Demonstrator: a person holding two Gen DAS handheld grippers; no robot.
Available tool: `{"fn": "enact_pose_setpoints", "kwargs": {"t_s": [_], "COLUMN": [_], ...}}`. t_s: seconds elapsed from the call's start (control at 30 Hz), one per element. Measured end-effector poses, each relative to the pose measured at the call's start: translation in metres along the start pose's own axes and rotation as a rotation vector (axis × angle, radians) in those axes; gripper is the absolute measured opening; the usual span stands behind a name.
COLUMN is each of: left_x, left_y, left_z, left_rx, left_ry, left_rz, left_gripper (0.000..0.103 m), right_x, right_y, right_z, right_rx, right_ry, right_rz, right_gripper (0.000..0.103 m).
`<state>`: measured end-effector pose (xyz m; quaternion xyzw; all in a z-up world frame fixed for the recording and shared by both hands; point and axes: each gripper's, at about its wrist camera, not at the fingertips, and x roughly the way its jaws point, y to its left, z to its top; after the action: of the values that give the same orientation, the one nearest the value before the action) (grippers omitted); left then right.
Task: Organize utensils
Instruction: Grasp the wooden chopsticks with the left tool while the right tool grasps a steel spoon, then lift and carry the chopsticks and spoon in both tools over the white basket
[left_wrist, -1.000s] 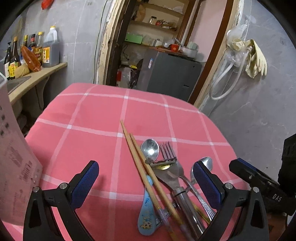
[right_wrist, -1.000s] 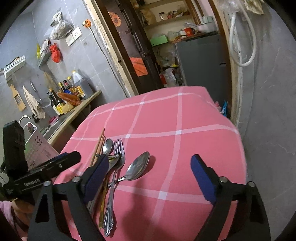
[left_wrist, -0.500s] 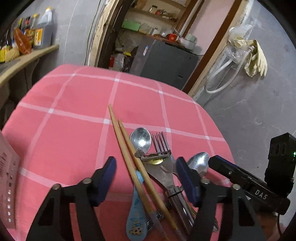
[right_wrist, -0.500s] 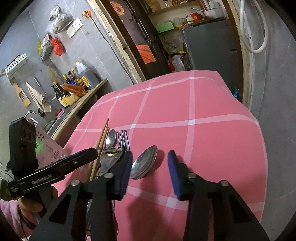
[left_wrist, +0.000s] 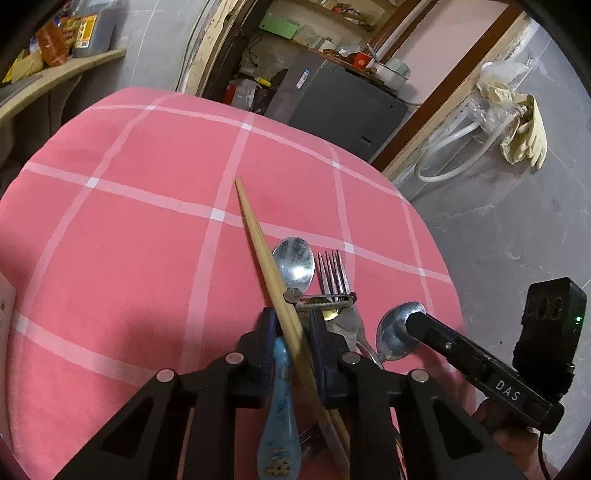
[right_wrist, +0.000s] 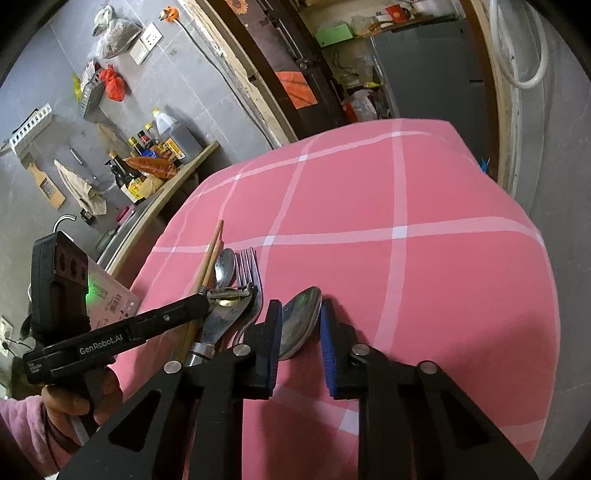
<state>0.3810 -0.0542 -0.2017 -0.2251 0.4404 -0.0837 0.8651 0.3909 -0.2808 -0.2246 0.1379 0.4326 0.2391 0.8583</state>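
Note:
A pile of utensils lies on the pink checked tablecloth. My left gripper is shut on the wooden chopsticks, with a light blue spoon handle under them. Beside them lie a small steel spoon, a fork and a peeler. My right gripper has closed around the bowl of a large steel spoon; its pads touch the bowl's sides. That spoon also shows in the left wrist view.
A shelf with bottles runs along the left wall. A grey cabinet stands beyond the table's far edge. A white box sits at the table's left edge. A hose and gloves hang on the right wall.
Both grippers moved forward and down onto the pile and closed. The left one closed on the chopsticks, the right one on the large spoon's bowl.

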Motion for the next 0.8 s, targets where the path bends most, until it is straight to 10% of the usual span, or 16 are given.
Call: {"fn": "enact_pose_setpoints", "kwargs": {"t_s": [0.37,0.8], "left_x": [0.013,-0.039], "left_y": [0.0,-0.016], "left_z": [0.018,0.007], "left_rx": [-0.027,0.059], "left_ry": [0.154,0.088], "left_rz": [-0.049,-0.073], "left_gripper": [0.012,0.007], "right_x": [0.001,-0.068], "right_y": [0.003,0.026], "right_z": [-0.002,-0.012], "right_rx": [0.032,0.039], "right_ry": [0.028,-0.163], "right_rz": [0.005,-0.112], "right_gripper": [0.006,0.003]}}
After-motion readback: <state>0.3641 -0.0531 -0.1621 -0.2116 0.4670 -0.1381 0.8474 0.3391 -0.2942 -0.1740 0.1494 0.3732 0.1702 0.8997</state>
